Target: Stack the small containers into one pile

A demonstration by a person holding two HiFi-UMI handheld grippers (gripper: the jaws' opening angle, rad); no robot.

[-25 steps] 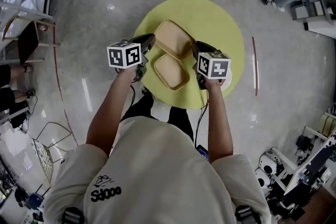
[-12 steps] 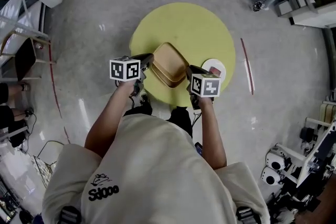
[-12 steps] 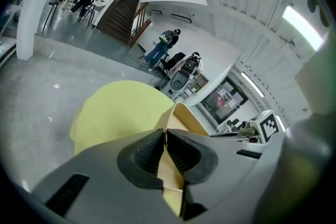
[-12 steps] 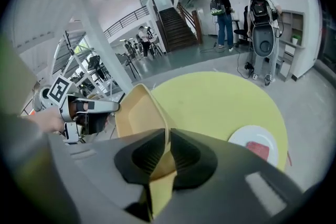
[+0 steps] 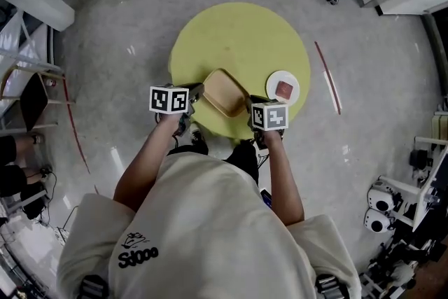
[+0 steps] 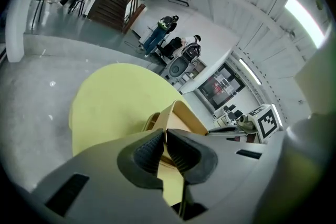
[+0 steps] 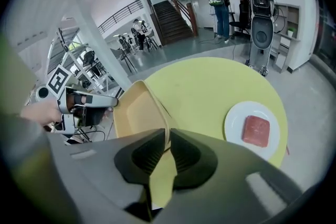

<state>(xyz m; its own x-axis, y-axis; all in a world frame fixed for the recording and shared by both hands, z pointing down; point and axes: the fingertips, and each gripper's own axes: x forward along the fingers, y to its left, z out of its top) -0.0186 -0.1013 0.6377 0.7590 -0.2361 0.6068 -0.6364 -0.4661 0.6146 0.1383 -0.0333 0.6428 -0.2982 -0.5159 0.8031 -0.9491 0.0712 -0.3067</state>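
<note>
Currently both grippers are pinching opposite rims of the nested tan containers (image 5: 222,92): left gripper (image 6: 164,150) is clamping the left rim, right gripper (image 7: 168,150) the right rim. Containers are sitting at the near edge of the yellow table (image 5: 238,31), mouths facing up, long axis seemingly running far-left to near-right. Risks I'm flagging: a thin rim slipping out of one pinch, tipping the pile off the edge; right gripper swinging out and clipping the plate (image 5: 272,80) just beside it.
</note>
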